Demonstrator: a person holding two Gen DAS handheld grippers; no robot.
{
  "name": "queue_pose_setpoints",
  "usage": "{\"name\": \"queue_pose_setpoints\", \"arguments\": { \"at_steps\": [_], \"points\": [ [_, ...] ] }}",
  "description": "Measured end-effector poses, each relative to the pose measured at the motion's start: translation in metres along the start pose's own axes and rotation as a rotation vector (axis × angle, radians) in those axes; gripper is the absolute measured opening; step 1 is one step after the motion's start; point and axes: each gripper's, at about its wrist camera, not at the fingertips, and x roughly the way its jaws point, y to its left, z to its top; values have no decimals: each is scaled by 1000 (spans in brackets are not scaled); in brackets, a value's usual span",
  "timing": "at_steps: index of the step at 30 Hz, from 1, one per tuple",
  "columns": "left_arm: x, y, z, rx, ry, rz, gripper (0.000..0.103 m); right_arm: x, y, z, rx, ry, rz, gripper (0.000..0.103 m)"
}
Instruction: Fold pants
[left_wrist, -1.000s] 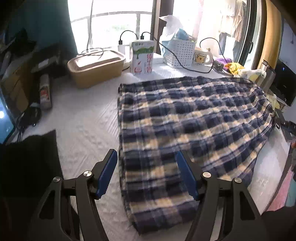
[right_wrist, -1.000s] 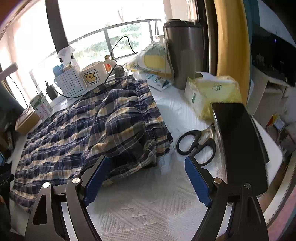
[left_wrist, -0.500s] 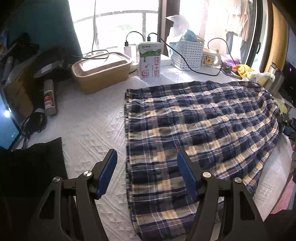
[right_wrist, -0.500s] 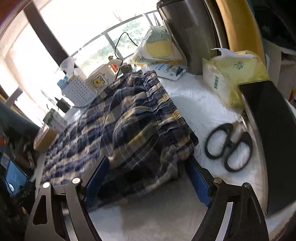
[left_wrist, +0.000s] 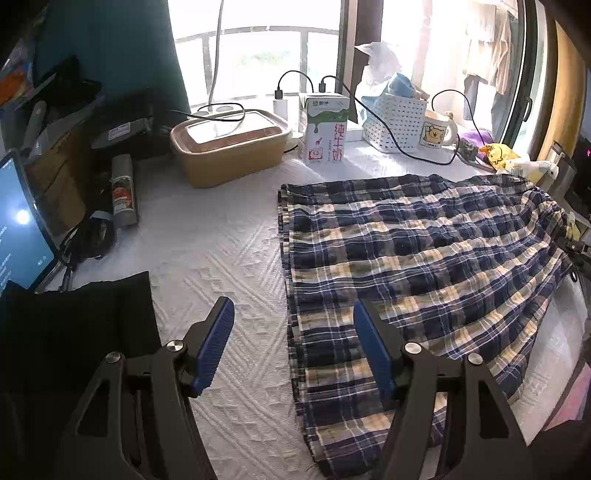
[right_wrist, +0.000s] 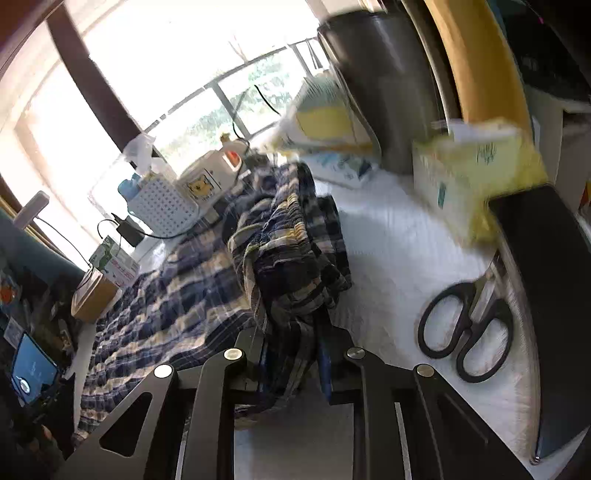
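Observation:
The navy, white and yellow plaid pants (left_wrist: 413, 266) lie spread on the white textured cloth, leg hems toward my left gripper. My left gripper (left_wrist: 293, 343) is open and empty, hovering over the hem edge, its right finger above the fabric. In the right wrist view my right gripper (right_wrist: 291, 354) is shut on the bunched waistband end of the pants (right_wrist: 288, 258), which rises in a fold between its fingers. The right gripper shows faintly at the right edge of the left wrist view (left_wrist: 576, 251).
Black scissors (right_wrist: 465, 332), a black tablet (right_wrist: 554, 295), yellow tissue pack (right_wrist: 476, 173) and steel tumbler (right_wrist: 384, 85) sit right of the waistband. At the back stand a tan lidded box (left_wrist: 229, 147), milk carton (left_wrist: 325, 129), white basket (left_wrist: 395, 122) and mug (left_wrist: 436, 133). A black cloth (left_wrist: 74, 325) lies at left.
My right gripper moved onto the waistband and closed on it, lifting the fabric. My left gripper drew back toward the left, off the hem, and stayed open.

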Motion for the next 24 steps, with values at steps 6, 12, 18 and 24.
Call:
{"name": "queue_pose_setpoints", "arguments": {
  "at_steps": [6, 12, 18, 24],
  "points": [
    [-6, 9, -3, -18, -21, -14, 68, -25, 29, 16, -75, -74, -5, 19],
    [-11, 22, -8, -46, -45, -28, 68, -44, 78, 29, -186, -141, 10, 18],
    [-19, 39, -11, -73, -78, -45, 68, -51, 139, 32, -311, -171, 61, 17],
    [-29, 52, -15, -86, -105, -57, 68, -42, 202, 18, -443, -158, 116, 17]
  ]
}}
